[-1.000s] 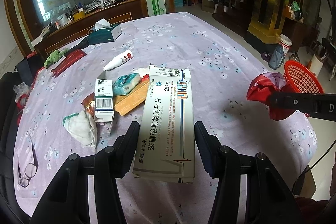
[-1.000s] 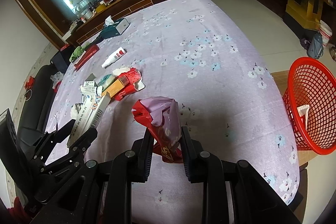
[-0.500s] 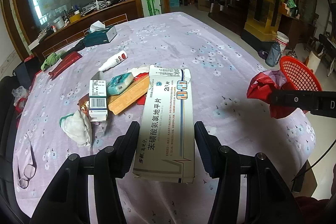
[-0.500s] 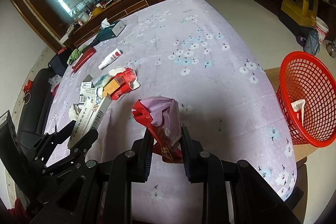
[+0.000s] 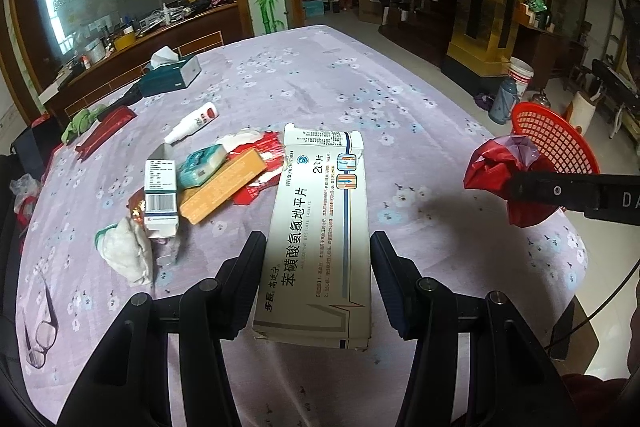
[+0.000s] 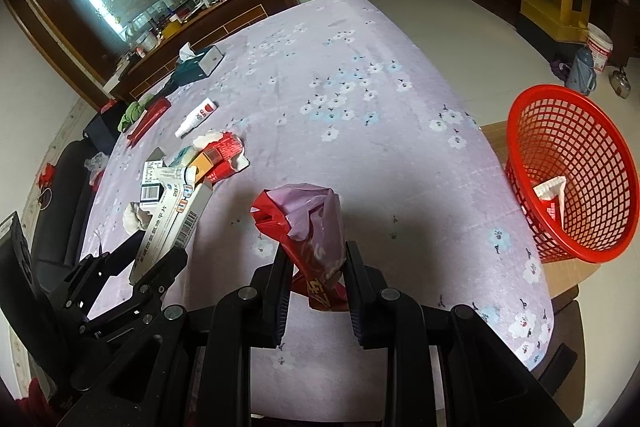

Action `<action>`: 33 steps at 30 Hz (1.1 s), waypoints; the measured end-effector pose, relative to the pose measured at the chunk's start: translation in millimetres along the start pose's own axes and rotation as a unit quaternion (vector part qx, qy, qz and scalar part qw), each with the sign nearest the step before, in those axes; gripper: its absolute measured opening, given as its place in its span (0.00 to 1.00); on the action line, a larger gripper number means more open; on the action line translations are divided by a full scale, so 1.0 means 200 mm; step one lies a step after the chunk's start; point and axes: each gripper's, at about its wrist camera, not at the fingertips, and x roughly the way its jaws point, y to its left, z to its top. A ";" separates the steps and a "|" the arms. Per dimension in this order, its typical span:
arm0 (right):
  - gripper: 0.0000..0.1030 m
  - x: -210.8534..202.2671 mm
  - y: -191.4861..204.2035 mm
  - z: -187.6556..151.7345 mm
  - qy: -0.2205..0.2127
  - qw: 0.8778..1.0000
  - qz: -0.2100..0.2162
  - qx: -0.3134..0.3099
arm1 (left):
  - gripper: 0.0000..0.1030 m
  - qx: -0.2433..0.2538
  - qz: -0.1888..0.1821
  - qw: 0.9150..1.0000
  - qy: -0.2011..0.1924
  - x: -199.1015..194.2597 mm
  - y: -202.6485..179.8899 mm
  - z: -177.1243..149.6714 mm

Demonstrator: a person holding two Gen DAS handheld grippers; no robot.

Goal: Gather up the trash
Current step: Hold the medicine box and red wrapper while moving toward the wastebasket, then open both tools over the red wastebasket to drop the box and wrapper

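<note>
1. Covering the long table is a lilac cloth printed with small flowers, and it is filling most of both views; a glass-fronted wooden counter is standing behind the table's far end.
2. Taking the red mesh basket as the landmark: it is sitting off the table's right-hand edge on a lower wooden surface, with a white scrap lying inside it.
3. The left gripper is holding a white tablet box lengthwise, its fingers pressing on the two long sides, well apart from the basket and above the near part of the table.
4. The right gripper is clamping a crumpled red wrapper with a pale purple lining, jaws nearly together; it is hanging over the cloth, nearer the basket than the box is, yet still short of the rim.
5. Farther from the basket, beyond the tablet box, a pile of trash is lying on the cloth: an orange carton, a small barcode box, a teal packet, red wrappers and a wadded tissue.
6. A white spray bottle is lying past the pile, and a tissue box is sitting toward the far end, farthest from the basket.
7. Folded glasses are resting at the cloth's near left edge, on the side away from the basket.
</note>
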 end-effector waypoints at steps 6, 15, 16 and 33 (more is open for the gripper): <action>0.26 -0.03 -0.05 -0.01 -0.005 1.000 -0.020 0.004 | 0.51 0.011 -0.015 1.000 -0.001 0.02 -0.05 0.01; 0.26 -0.09 -0.13 -0.01 -0.026 0.998 -0.054 0.007 | 0.51 0.033 -0.033 0.999 -0.006 0.05 -0.15 0.05; 0.26 -0.10 -0.15 -0.01 -0.028 0.998 -0.059 0.010 | 0.51 0.036 -0.035 0.999 -0.007 0.05 -0.16 0.06; 0.26 -0.49 -0.75 0.08 -0.104 0.977 -0.124 0.137 | 0.51 0.115 -0.158 0.981 -0.015 0.07 -0.63 0.39</action>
